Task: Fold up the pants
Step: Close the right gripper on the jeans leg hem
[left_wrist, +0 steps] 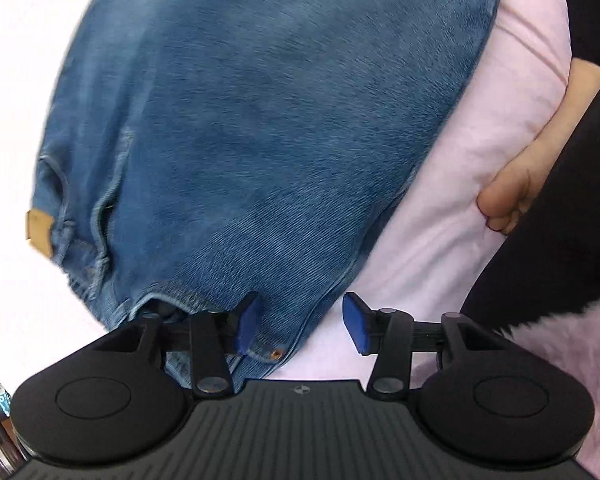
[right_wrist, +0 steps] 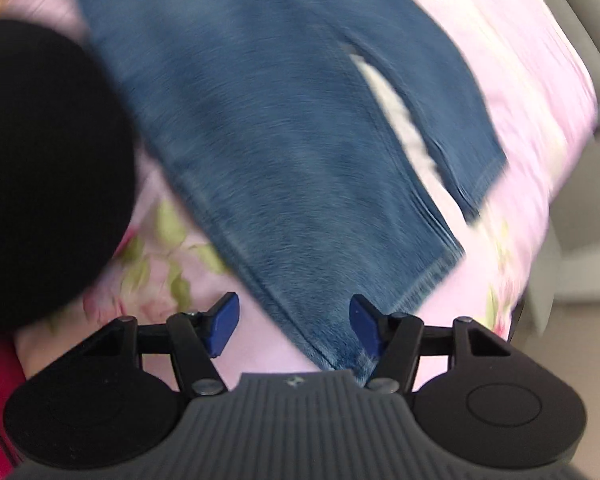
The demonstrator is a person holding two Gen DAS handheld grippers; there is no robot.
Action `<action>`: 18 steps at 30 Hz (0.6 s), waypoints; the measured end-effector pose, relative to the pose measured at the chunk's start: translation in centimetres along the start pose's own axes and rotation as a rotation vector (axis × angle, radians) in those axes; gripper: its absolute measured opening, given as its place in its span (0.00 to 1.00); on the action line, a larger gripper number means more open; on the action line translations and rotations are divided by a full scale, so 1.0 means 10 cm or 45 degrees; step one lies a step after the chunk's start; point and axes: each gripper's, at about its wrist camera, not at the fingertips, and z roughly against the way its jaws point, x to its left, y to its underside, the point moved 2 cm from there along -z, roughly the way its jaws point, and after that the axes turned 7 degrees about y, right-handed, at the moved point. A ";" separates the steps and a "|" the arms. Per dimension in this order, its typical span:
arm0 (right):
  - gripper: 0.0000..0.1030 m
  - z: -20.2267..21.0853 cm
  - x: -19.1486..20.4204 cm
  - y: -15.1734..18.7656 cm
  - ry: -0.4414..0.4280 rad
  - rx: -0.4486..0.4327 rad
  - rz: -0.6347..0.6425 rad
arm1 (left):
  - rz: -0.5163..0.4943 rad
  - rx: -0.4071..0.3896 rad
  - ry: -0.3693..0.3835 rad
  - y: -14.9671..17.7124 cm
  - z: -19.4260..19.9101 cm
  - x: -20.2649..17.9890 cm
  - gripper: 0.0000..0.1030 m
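Fingers of left gripper [left_wrist: 303, 322] and right gripper [right_wrist: 294, 325] gape wide over the jeans [left_wrist: 260, 120], gripping nothing.

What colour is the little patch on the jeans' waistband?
Tan brown, like leather. The patch shows best in the left wrist view, at the jeans' left edge.

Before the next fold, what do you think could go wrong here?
Both grippers, left and right, are open, so the jeans are held by neither. The two leg hems lie uneven, so a fold may come out skewed. The soft pink sheet could get pinched along with the denim.
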 end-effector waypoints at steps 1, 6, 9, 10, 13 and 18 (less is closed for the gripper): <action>0.57 -0.03 0.03 0.00 0.001 -0.001 0.014 | -0.006 0.014 -0.001 -0.03 -0.06 -0.02 0.54; 0.57 -0.12 0.11 0.03 0.019 -0.016 -0.003 | 0.035 0.043 -0.030 -0.11 -0.32 -0.11 0.54; 0.50 -0.10 0.16 0.02 0.052 -0.032 0.002 | 0.090 0.039 -0.074 -0.07 -0.37 -0.18 0.52; 0.45 -0.07 0.21 0.02 0.065 -0.036 0.000 | 0.101 0.033 -0.099 -0.09 -0.36 -0.21 0.49; 0.31 0.01 0.32 0.03 0.124 -0.055 0.024 | 0.154 -0.009 -0.177 -0.05 -0.30 -0.31 0.39; 0.09 0.13 0.40 0.07 0.240 -0.087 0.037 | 0.286 -0.120 -0.291 0.09 -0.12 -0.43 0.29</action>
